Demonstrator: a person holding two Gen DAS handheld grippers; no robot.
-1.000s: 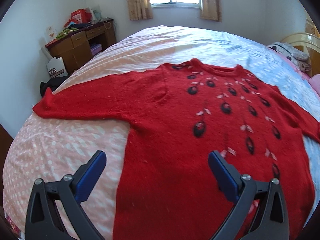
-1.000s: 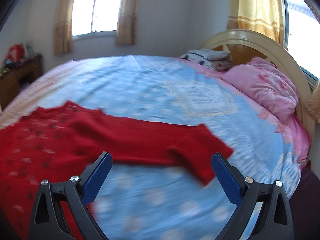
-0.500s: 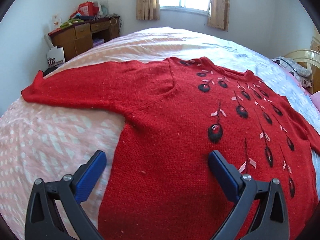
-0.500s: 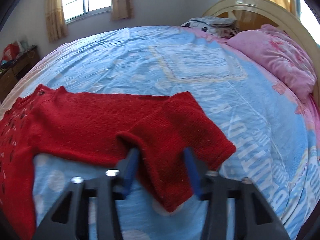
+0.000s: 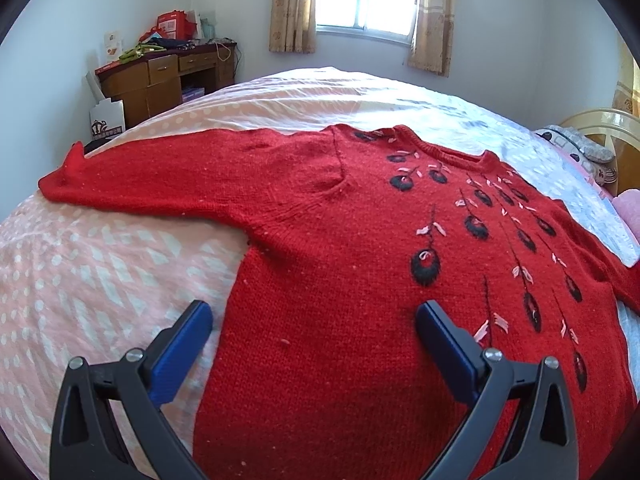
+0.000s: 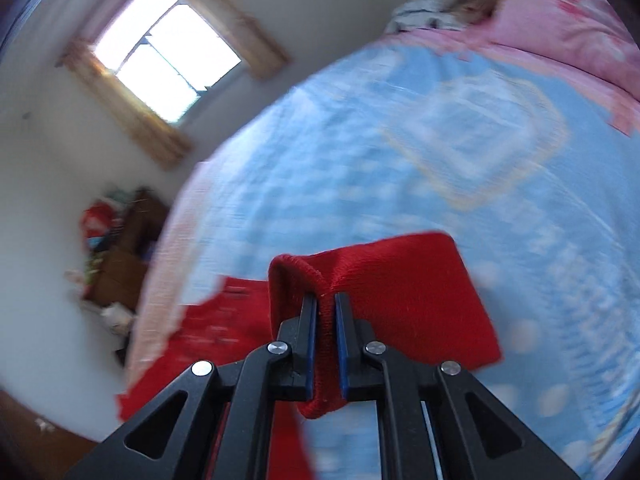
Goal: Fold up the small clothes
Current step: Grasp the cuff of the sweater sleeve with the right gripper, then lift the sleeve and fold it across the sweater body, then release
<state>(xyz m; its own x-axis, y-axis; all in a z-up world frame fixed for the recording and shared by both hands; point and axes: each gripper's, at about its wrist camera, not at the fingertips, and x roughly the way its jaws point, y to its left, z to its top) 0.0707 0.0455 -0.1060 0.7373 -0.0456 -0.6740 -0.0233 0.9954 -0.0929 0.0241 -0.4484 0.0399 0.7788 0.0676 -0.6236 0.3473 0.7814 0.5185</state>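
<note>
My right gripper (image 6: 325, 300) was pinched tight on the cuff (image 6: 384, 292) of the sweater (image 5: 360, 280), whose body lay off to its left, while my left gripper (image 5: 316, 320) hung open over the sweater's side.

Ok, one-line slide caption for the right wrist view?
Right hand-held gripper shut on the red sweater's cuff, lifted above the blue bedspread.

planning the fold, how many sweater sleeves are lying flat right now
1: the left sleeve lies flat across the bed. The other sleeve is lifted, pinched in the right gripper.
</note>
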